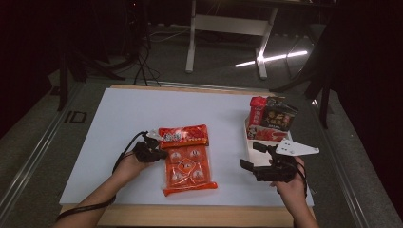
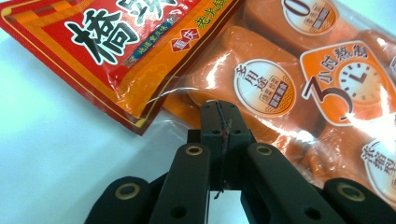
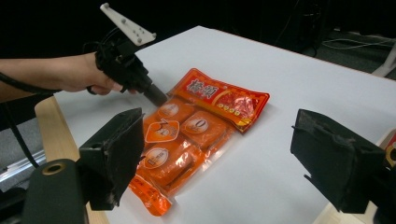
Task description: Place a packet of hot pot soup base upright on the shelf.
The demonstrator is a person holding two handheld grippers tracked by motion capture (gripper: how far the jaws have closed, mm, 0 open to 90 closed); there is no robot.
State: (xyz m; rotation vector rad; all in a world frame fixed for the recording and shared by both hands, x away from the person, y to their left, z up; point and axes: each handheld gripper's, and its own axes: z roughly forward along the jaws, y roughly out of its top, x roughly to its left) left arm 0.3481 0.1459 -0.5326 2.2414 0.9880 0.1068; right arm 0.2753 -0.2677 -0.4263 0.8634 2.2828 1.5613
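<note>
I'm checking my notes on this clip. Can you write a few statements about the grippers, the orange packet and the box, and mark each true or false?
1. The left gripper has its jaws shut at the edge of the orange packet. True.
2. The right gripper is clamped on the packet. False: its jaws stand wide open, apart from it.
3. The box at the table's right holds upright packets. True.
4. The orange packet lies in the box. False: it lies flat on the white table.
</note>
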